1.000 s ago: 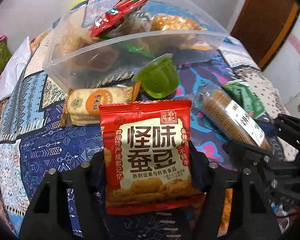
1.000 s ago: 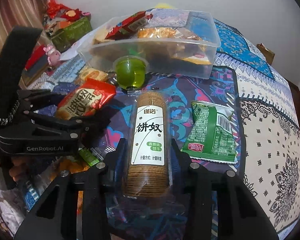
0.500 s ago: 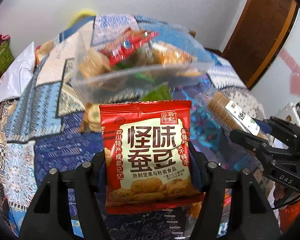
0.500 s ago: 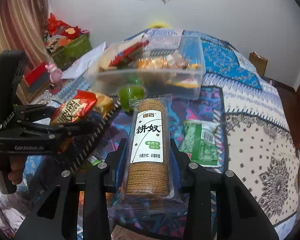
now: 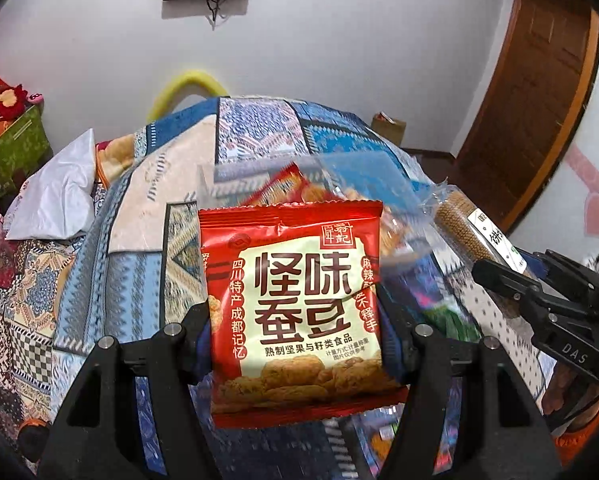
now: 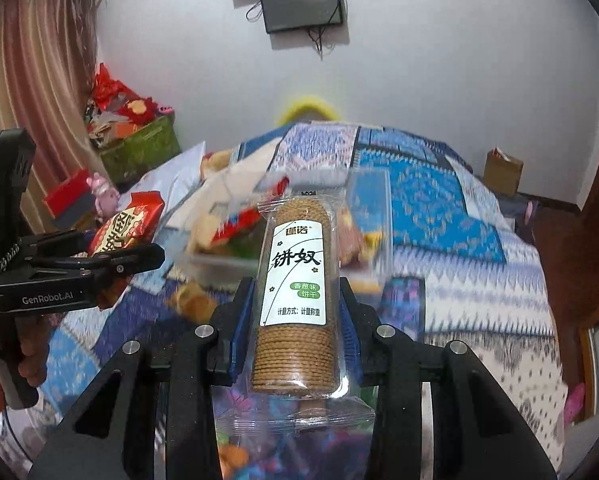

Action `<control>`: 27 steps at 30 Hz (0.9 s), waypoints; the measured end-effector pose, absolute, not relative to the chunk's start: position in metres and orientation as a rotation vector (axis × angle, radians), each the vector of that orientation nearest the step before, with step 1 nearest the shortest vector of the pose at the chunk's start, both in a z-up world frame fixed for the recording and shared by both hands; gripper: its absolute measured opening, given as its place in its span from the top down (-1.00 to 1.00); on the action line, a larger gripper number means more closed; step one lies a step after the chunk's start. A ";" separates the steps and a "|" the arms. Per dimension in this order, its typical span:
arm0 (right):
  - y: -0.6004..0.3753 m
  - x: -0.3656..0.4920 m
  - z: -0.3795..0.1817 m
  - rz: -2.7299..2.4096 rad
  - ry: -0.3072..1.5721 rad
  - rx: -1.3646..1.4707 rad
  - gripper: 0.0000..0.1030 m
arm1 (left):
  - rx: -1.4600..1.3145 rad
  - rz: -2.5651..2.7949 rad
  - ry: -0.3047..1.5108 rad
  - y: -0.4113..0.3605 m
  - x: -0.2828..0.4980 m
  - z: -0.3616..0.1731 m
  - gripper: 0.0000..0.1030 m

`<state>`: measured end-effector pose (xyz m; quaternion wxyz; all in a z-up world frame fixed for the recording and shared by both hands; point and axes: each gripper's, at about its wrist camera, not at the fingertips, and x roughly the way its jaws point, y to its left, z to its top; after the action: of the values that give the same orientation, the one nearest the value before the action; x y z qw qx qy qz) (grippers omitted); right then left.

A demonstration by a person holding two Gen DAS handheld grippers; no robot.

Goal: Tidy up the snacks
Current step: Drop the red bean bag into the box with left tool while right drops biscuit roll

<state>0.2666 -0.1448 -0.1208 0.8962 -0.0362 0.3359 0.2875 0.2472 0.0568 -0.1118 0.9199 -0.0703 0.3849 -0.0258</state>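
Left gripper (image 5: 295, 320): black angular fingers, silver screws, blue pads, "GenRobot.AI" on side. Right gripper (image 6: 293, 308): same build, "DAS" marking. Orange sleeve (image 5: 579, 440) at wrist.

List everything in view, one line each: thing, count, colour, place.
red snack packet: one, red and cream, clamped in left gripper
biscuit sleeve: one, clear wrap, brown biscuits, clamped in right gripper
plastic bin: one, clear, on bed ahead, holding snacks
patchwork bedspread: one, blue and white, under everything
screen: one, black, on wall
green box: one, left of bed
left gripper: one, black
right gripper: one, black
hand: one, on left gripper's handle
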 end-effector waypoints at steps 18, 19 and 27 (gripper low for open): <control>-0.091 0.352 -0.151 0.602 0.772 -0.054 0.31 | -0.242 0.024 0.839 0.103 0.351 -0.150 -0.25; -0.088 0.357 -0.155 0.602 0.783 -0.059 0.31 | -0.251 0.026 0.846 0.105 0.355 -0.152 -0.25; -0.076 0.373 -0.169 0.588 0.826 -0.100 0.31 | -0.258 0.028 0.863 0.104 0.384 -0.161 -0.26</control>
<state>0.3733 -0.0758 -0.1687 0.8730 -0.0479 0.3955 0.2813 0.3841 0.1036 -0.1606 0.9003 -0.1248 0.4169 0.0136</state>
